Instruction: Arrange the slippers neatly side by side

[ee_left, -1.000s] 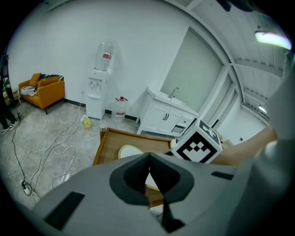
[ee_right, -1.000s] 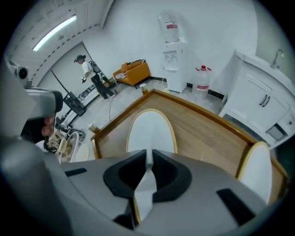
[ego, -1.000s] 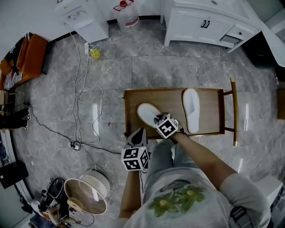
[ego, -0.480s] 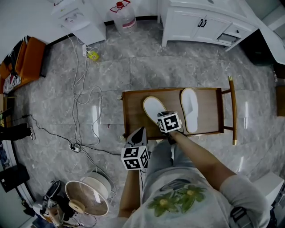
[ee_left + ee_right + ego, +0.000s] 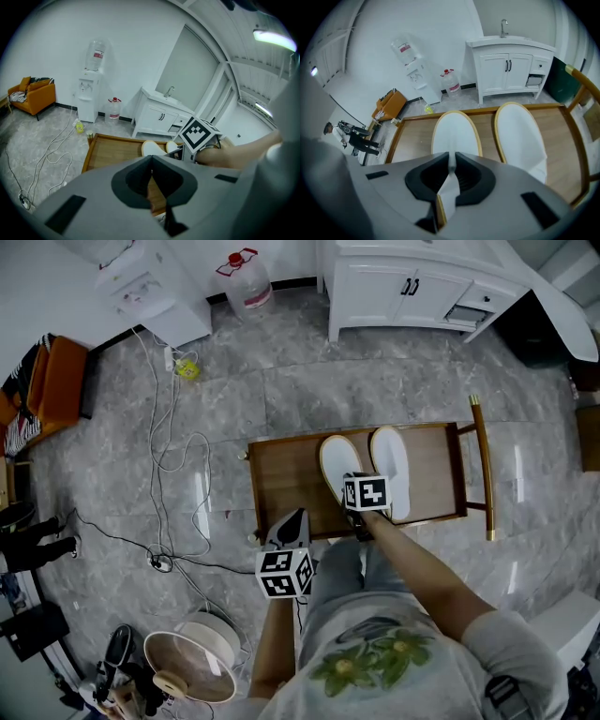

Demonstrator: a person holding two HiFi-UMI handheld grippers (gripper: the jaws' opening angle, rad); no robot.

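I'm clamping my right tongs (image 5: 451, 164) on the white tan-rimmed slipper (image 5: 454, 131) at its heel, parallel just left of its mate (image 5: 520, 136), while my left tongs (image 5: 151, 168) are hanging shut and empty.

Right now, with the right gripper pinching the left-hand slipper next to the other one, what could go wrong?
The right gripper pinches only a thin fold at the held slipper's near end, so it may twist on release. The other slipper lies very close; pushing sideways could knock it askew. That end sits near the wooden tray's front rim; pulling back might drag it over.
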